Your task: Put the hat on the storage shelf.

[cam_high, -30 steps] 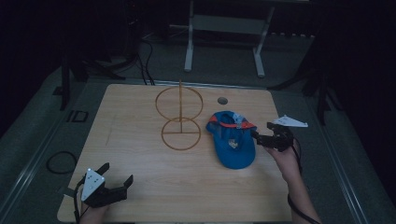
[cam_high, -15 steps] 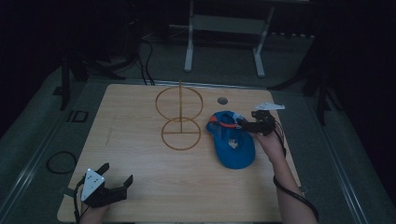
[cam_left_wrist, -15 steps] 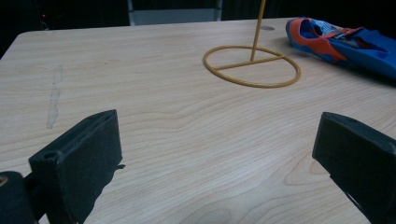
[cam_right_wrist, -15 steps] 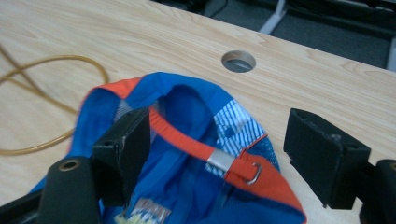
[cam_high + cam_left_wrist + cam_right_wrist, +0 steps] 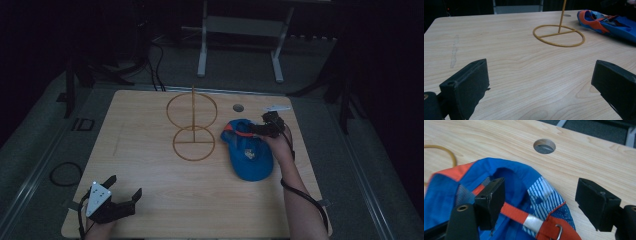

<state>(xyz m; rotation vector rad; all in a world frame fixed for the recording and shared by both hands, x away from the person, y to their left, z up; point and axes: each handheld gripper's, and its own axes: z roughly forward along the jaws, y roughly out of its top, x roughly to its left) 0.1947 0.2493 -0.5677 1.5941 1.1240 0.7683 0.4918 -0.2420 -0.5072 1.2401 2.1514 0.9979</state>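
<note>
Wooden table [image 5: 150,190], seen from above, with my two hand-held grippers at work on it. Near the table's middle stands a wire hoop stand [image 5: 193,127]: a flat ring on the wood, an upright rod, and a second ring held vertical above it. Just right of the stand lies the blue cap [image 5: 250,155], upturned, its orange-trimmed back edge and orange strap toward the far side; a round cable hole [image 5: 238,108] sits in the table just beyond it.

My right gripper [image 5: 257,129] has travelled inward from the table's right edge over the last second and now sits over the cap's back rim. Its jaws have just been closing a little yet remain spread: in the right gripper view one jaw is inside the cap by the orange strap [image 5: 514,213], the other outside over bare wood, neither pressing on fabric. I judge the grasp of the rim imminent, not yet made.

My left gripper [image 5: 120,192] rests at the near left corner, jaws wide apart, holding nothing.
</note>
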